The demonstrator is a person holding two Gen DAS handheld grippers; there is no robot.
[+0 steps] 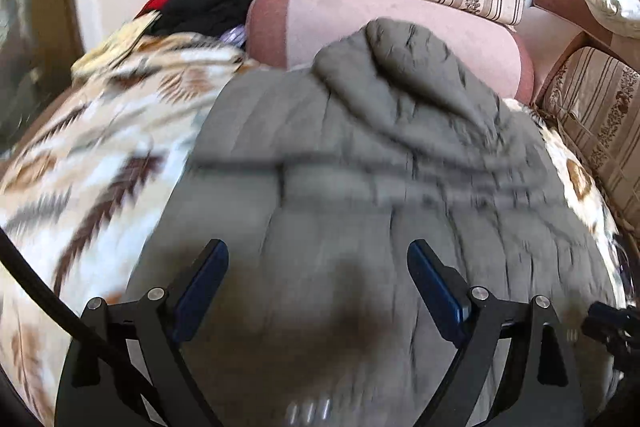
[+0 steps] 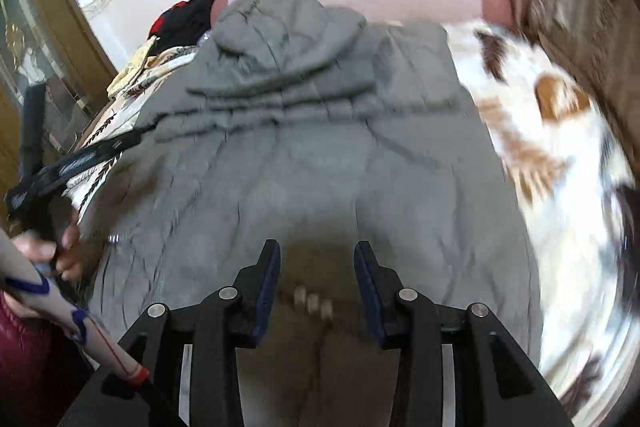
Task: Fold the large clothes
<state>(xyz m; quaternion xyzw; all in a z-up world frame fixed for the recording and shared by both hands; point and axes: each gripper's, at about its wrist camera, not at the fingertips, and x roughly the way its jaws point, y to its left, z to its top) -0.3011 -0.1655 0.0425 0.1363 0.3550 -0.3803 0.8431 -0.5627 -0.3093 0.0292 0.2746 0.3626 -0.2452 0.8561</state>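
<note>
While spread flat: grey quilted hooded jacket [image 1: 360, 155] lies on patterned brown-and-white blanket [image 1: 80, 163].
Left hand-held gripper [image 1: 318, 267]: jaws wide, empty, above jacket.
Right hand-held gripper [image 2: 316, 267]: jaws apart, empty, above jacket hem.

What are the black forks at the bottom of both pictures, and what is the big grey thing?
No robot is here: a person holds one two-finger gripper in each hand, and each carries a wide-angle camera looking along its fingers. One picture comes from the left gripper, the other from the right gripper. Both grippers are open and hold nothing. The grey thing is a padded jacket with a hood, spread on a patterned blanket over a sofa. In the right picture, the left gripper also shows at the left edge, in the person's hand.
</note>
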